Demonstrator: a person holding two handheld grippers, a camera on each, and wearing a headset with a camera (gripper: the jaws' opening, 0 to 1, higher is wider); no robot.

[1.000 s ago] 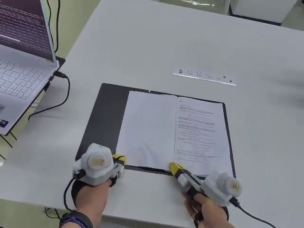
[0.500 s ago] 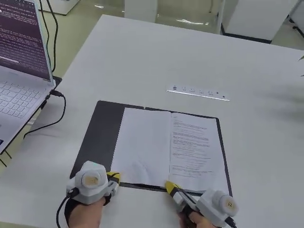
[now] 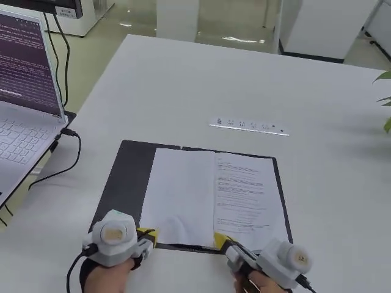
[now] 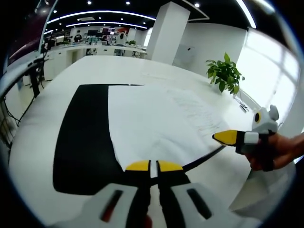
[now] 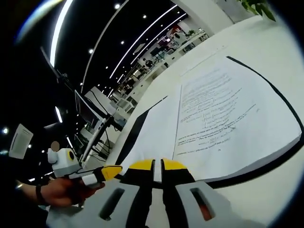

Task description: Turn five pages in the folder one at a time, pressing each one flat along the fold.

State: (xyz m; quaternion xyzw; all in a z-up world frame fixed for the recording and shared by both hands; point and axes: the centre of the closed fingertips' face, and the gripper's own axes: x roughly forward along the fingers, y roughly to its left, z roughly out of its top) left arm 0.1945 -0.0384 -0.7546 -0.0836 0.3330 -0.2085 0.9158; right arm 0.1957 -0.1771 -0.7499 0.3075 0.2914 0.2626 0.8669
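Lying: folder [image 3: 121, 183] open flat on table [image 3: 183, 79], near its front edge.
Left gripper [image 4: 150, 166]: jaws together, empty.
Right gripper [image 5: 156, 164]: jaws together, empty, near fold [image 3: 214, 195].
Risk: closed tips could crumple printed page [image 3: 247, 192] or catch two sheets.

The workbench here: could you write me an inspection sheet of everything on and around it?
Surface: white table, no marks seen.
Job's things: black folder lying open; blank page on its left, printed page on its right.
Clutter: open laptop at the left edge; socket strip beyond the folder.
Grippers: left gripper and right gripper both shut, tips at the folder's near edge.
Cables: black cable runs from the laptop's side.
Surroundings: green plant at the right; glossy floor and white cabinets beyond.
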